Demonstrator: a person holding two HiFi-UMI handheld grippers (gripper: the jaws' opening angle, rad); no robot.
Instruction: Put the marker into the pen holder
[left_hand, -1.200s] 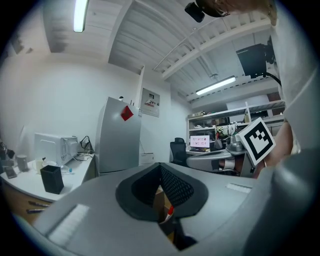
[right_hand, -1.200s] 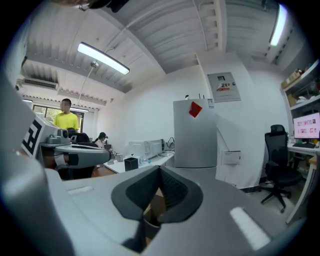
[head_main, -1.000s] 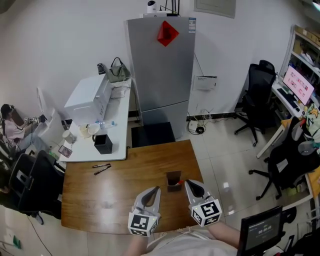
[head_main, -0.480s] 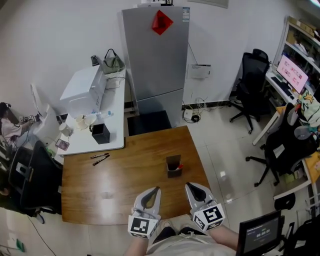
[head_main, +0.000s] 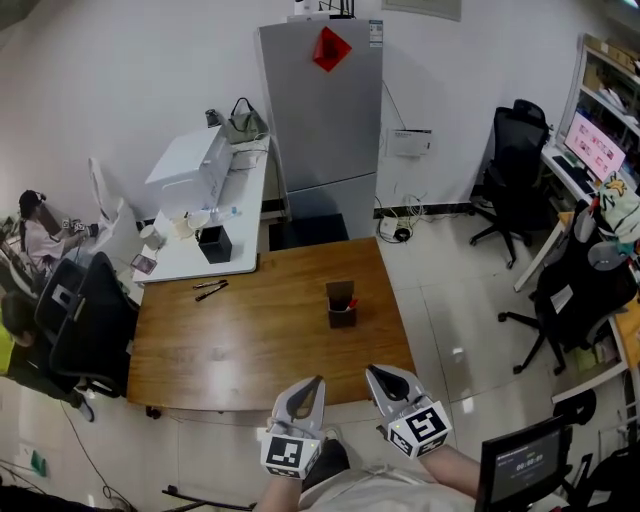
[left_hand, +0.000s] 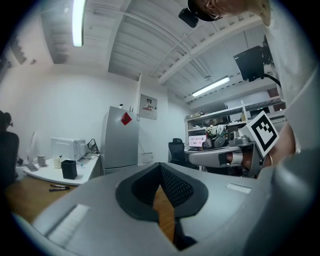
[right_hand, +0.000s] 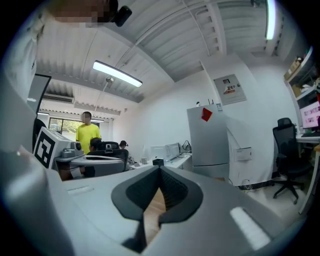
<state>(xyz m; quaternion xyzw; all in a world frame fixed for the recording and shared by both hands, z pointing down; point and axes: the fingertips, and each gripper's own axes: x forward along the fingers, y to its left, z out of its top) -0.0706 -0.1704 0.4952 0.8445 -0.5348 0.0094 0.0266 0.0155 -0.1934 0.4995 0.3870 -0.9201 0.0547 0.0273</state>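
Observation:
A brown pen holder (head_main: 341, 303) stands right of centre on the wooden table (head_main: 250, 350), with something red (head_main: 350, 304) showing at its rim. Two dark markers (head_main: 211, 290) lie at the table's far left edge. Both grippers hover off the table's near edge, well short of the holder. My left gripper (head_main: 318, 381) is shut with nothing in it; in the left gripper view its jaws (left_hand: 160, 166) meet at the tips. My right gripper (head_main: 369, 370) is shut and empty too, and its jaws (right_hand: 160, 169) are closed in the right gripper view.
A white side table (head_main: 195, 262) at the far left carries a black box (head_main: 214, 244) and a printer (head_main: 195, 164). A grey fridge (head_main: 322, 110) stands behind. Office chairs (head_main: 515, 170) sit at right and a dark chair (head_main: 85, 320) at left. A person in yellow (right_hand: 86, 132) stands far off.
The view has pulled back from the table. Both grippers, earlier over the table near the pen holder, now hang past its near edge, still shut.

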